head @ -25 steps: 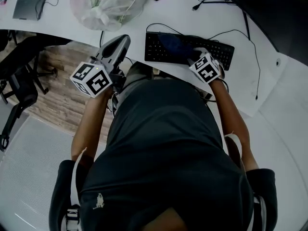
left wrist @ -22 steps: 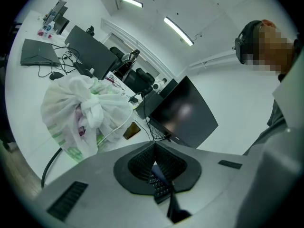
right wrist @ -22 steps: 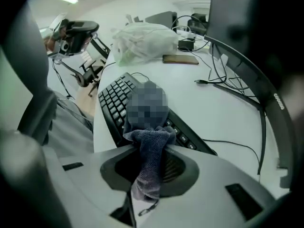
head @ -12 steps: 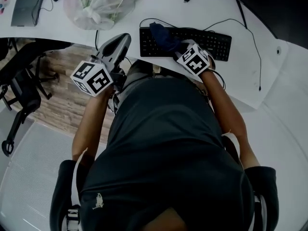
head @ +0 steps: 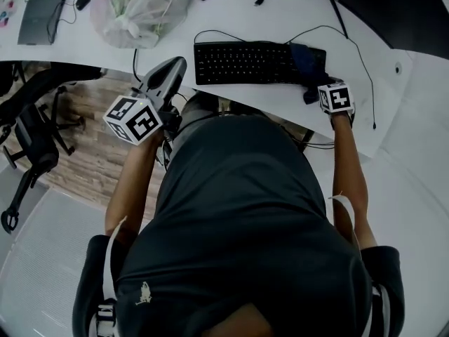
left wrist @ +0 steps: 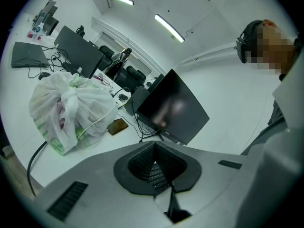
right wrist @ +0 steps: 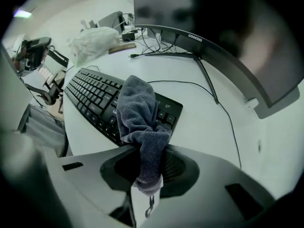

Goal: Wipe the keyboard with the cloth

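Starting far left: the knotted, crinkly, translucent white plastic bag (head: 144, 5) sits at the back of the white desk (head: 231, 12), well apart from anything I'm handling. My left gripper (left wrist: 153, 161) hangs by the desk's front edge, close to my body. Its 2 ribbed black pads are pressed together on nothing. I reckon it's just held out of the way, since this wipe only needs 1 tool.

Next along is the flat black plastic keyboard (head: 245, 62), lying lengthwise near the front edge, with rows of low square keys. Its thin black cable (right wrist: 230, 119) loops off across the desk on the right.

The thing doing the job, the dark blue-grey terry cloth (right wrist: 137, 108), is draped over the keyboard's right end. It's got a soft looped pile and is bunched into folds. 1 tail of it runs back into my right gripper (right wrist: 149, 163), and the jaws are clamped tight on that tail. My guess is that pinching it by an end lets the loose bulk flop down and drag across the keytops instead of sitting in a ball. The gripper itself sits just off the keyboard's right front corner.

Behind all that is the wide curved black monitor (right wrist: 237, 37) on a thin stand.

Going by where the cloth lies, I'd say I'm at the right-hand end of a stroke. The keys to the left lie bare.
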Demonstrator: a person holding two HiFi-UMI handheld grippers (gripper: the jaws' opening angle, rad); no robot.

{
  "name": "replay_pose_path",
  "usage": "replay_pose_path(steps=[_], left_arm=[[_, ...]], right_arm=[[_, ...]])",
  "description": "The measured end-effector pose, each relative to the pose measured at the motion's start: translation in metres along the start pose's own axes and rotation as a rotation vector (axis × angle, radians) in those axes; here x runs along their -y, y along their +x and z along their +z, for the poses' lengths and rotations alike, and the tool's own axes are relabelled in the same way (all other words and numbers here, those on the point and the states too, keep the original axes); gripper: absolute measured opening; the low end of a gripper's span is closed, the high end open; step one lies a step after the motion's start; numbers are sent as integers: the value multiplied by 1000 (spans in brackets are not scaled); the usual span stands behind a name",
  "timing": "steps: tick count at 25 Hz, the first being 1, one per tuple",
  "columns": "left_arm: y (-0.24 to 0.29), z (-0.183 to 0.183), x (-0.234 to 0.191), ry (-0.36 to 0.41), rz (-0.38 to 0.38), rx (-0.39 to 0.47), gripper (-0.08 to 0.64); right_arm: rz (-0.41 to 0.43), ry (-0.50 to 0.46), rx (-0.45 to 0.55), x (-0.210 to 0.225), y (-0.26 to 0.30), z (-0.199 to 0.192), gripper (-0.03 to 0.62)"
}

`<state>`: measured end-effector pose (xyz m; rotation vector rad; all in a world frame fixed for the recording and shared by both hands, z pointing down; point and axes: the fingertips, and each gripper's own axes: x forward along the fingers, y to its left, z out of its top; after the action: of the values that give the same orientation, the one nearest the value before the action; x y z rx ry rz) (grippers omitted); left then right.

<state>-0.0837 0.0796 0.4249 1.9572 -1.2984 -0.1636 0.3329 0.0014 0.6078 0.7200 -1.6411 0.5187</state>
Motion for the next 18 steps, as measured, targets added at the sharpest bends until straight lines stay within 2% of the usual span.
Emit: replay_pose_path(steps=[3,8,12,18], left_arm=[[4,-5,12,15,-14,2,5],[8,-21,28,21,-23,-9,5],[12,-29,47,32,-43,-5,5],[2,-40,53,24,-28,11,5]], right_arm=[[-7,35,47,-1,-8,-1,83],[81,128,335,-36,-52,52,83],[102,113,529,-50,-100,99,83],[73,45,641,-47,-141,125,81]])
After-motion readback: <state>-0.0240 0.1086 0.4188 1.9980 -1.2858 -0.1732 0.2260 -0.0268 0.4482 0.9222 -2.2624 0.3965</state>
